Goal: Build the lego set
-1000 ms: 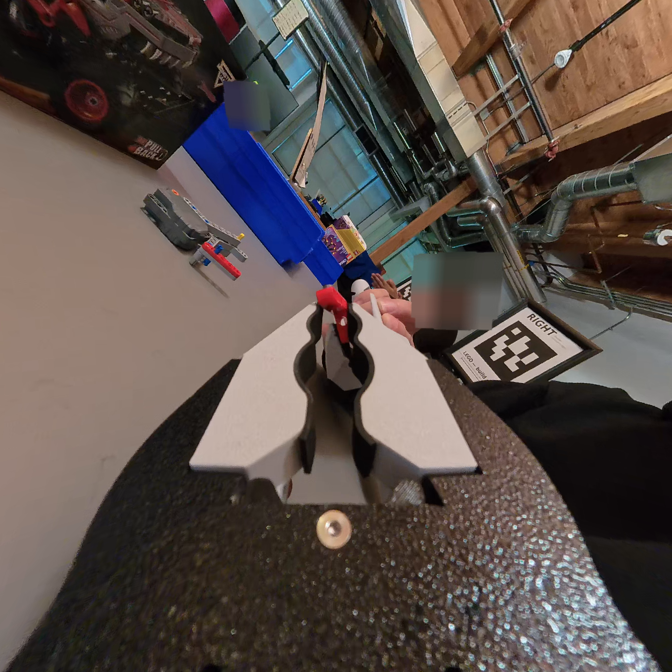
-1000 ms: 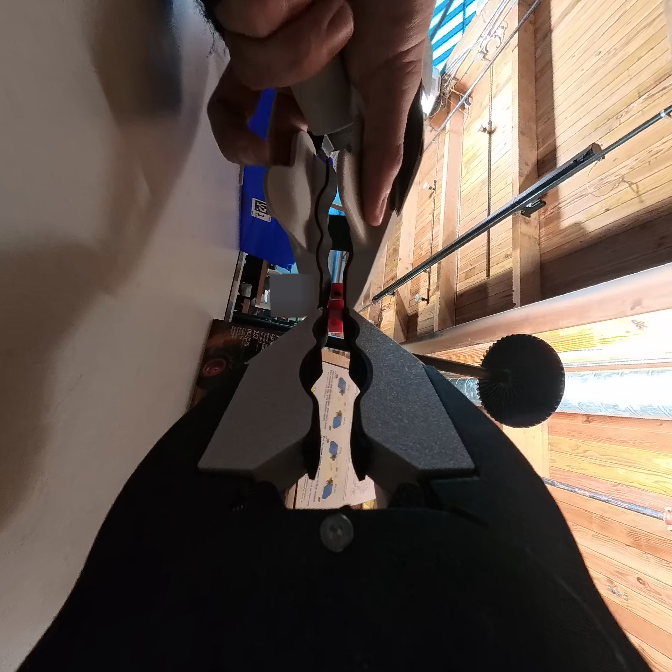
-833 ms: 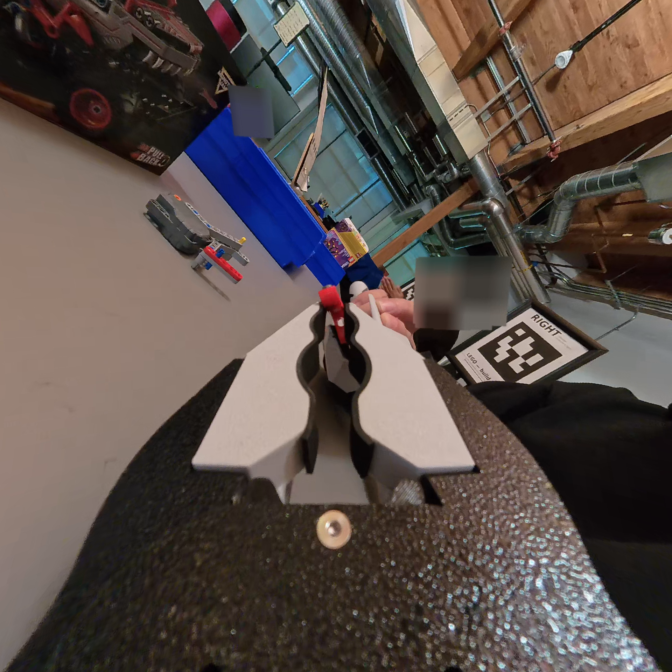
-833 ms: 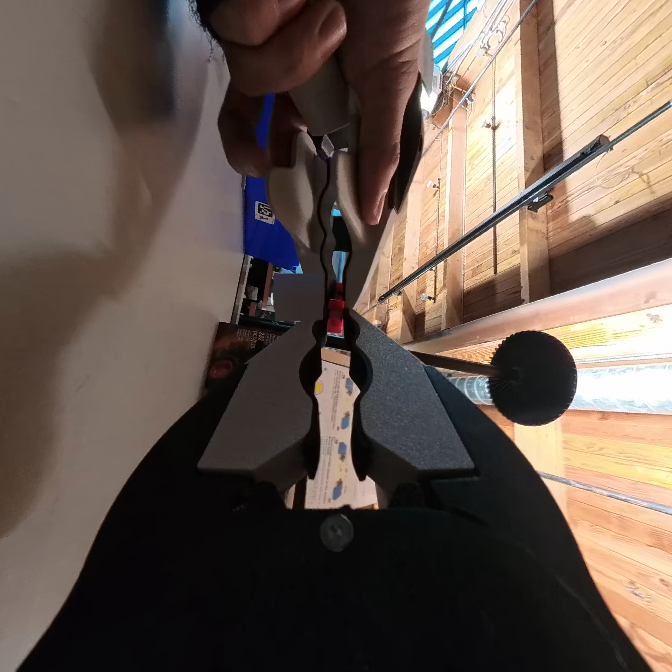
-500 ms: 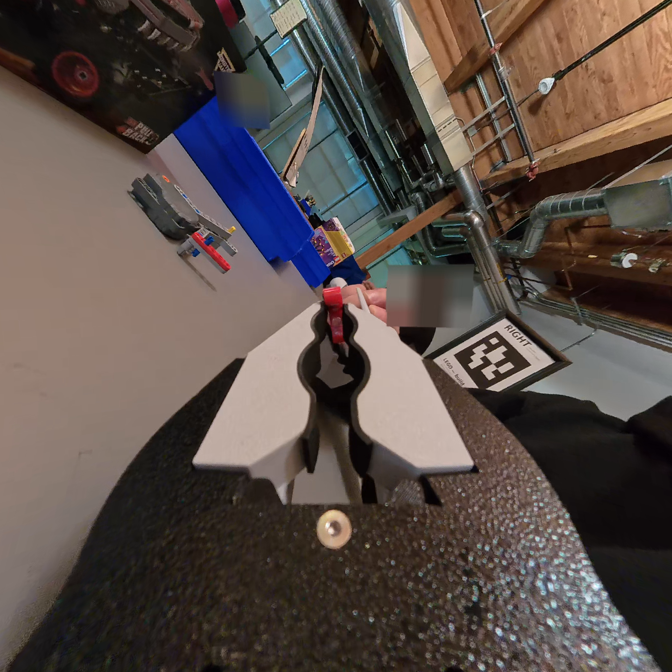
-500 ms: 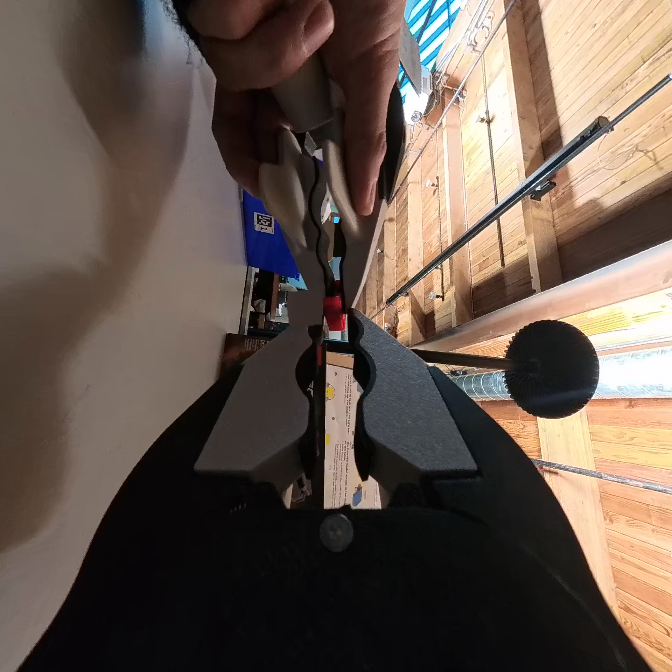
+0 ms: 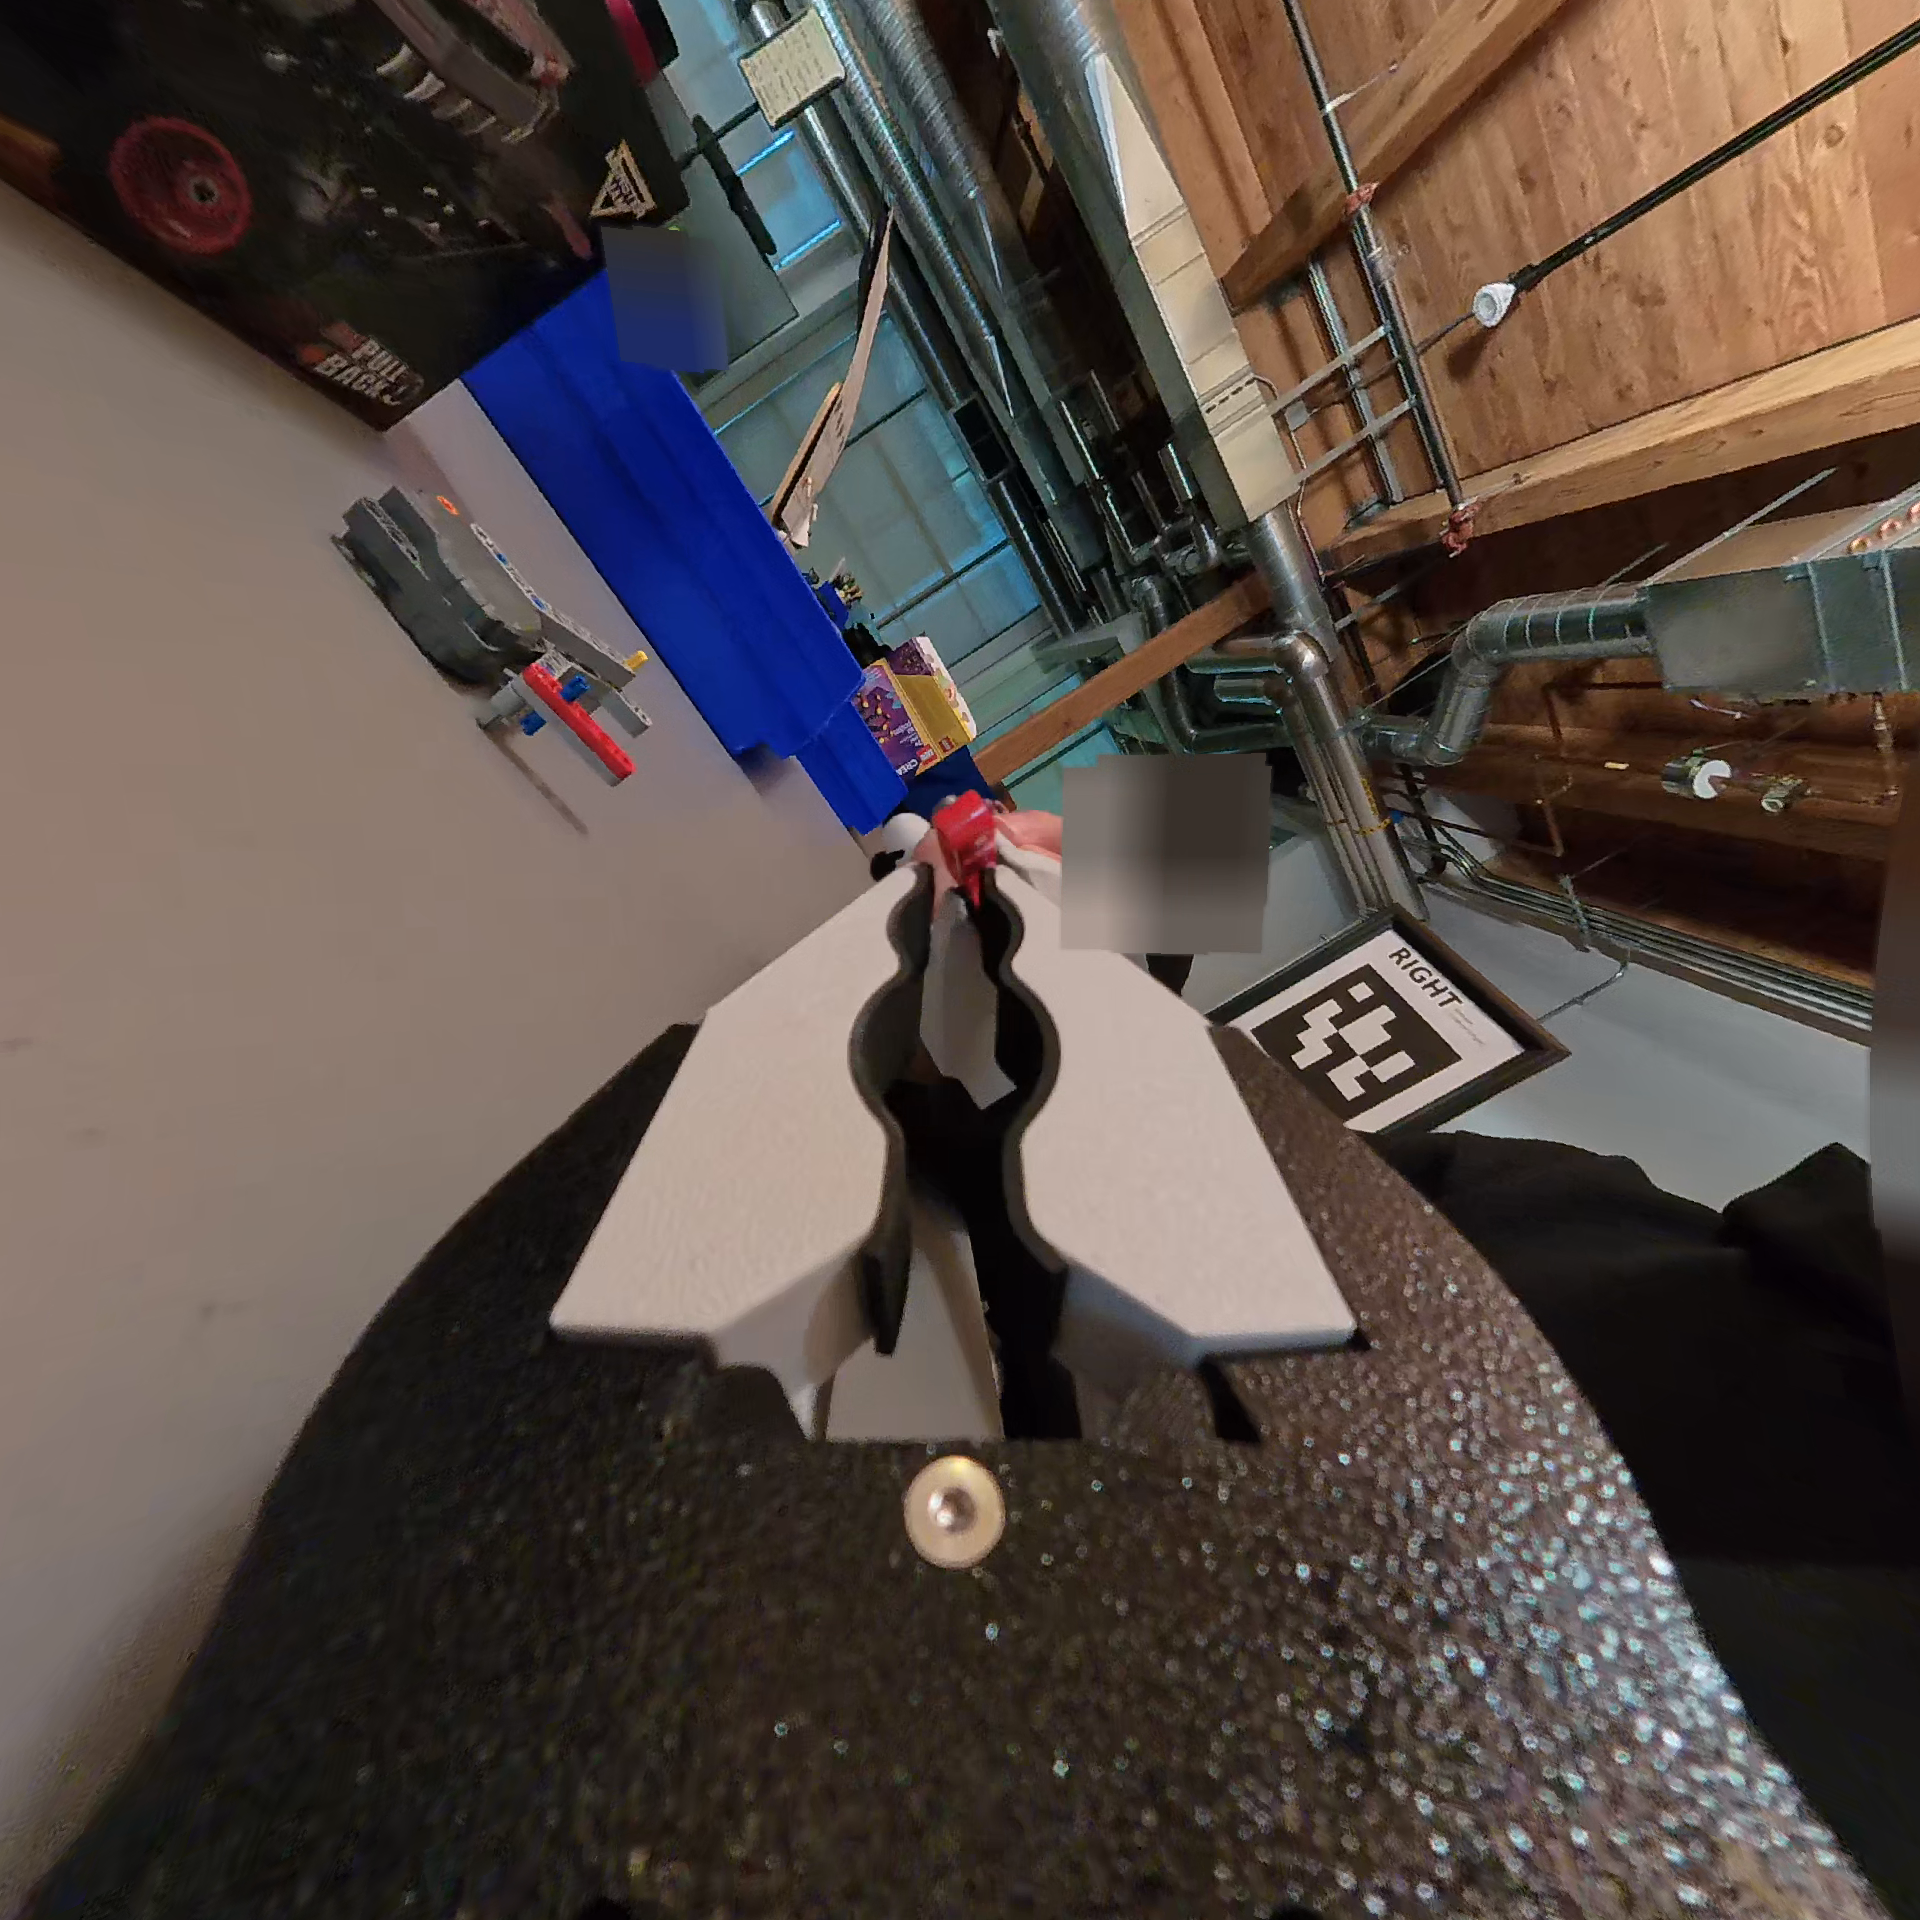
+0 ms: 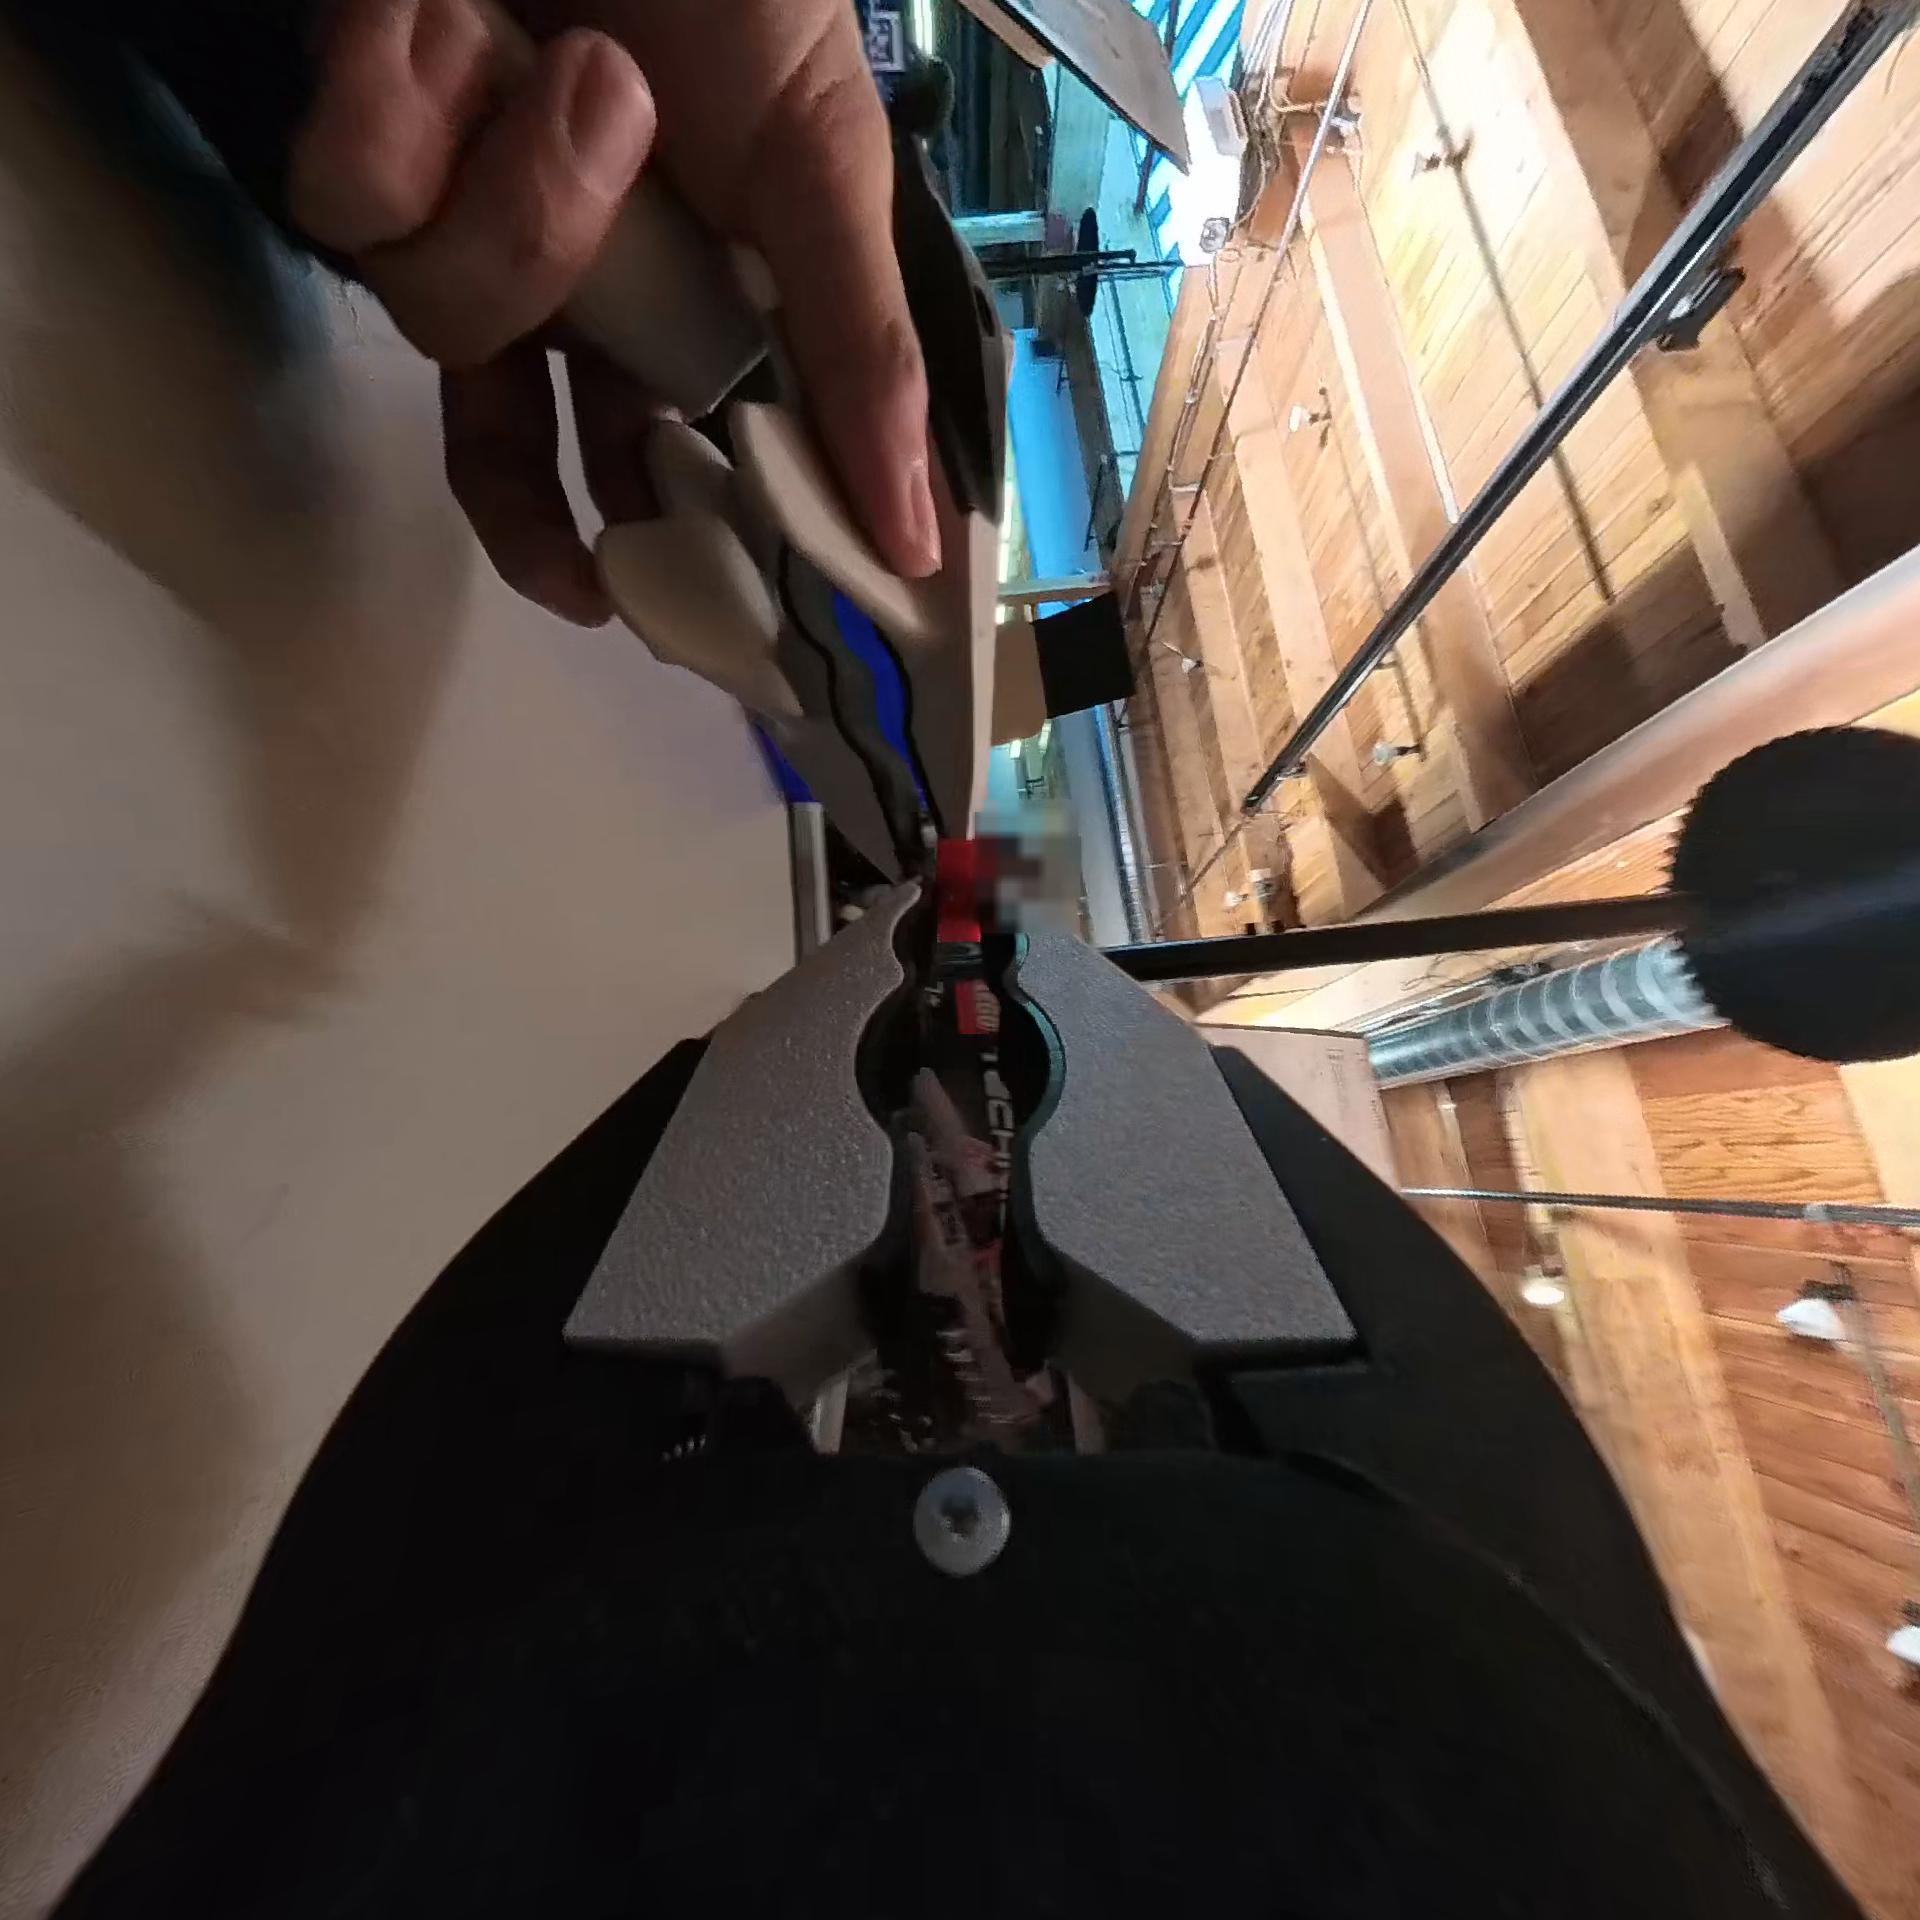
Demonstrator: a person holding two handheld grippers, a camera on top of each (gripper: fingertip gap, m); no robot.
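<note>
A small red Lego piece point(image 7: 961, 831) sits at the tips of my left gripper point(image 7: 961, 888), whose light grey fingers are shut on it. In the right wrist view the same red piece point(image 8: 958, 883) is pinched at the tips of my right gripper point(image 8: 961, 925), whose dark grey fingers are shut. The two grippers meet tip to tip above the table. The left gripper point(image 8: 914, 831) comes in from the upper left, held by a hand point(image 8: 623, 208). A finger of the right gripper point(image 7: 951, 997) shows through the left gripper's gap.
A partly built grey Lego assembly with a red beam point(image 7: 499, 623) lies on the white table point(image 7: 260, 935). Behind it stand the dark Lego box point(image 7: 312, 156) and a blue bin point(image 7: 665, 540). A framed marker card point(image 7: 1382, 1029) is at right. A black round knob on a rod point(image 8: 1808, 894) is at right. The tips of both grippers are at nearly the same place.
In the right wrist view the left gripper has tilted from straight ahead to the upper left, and the background between the fingers changed from an instruction sheet to the box. Both grippers stay shut.
</note>
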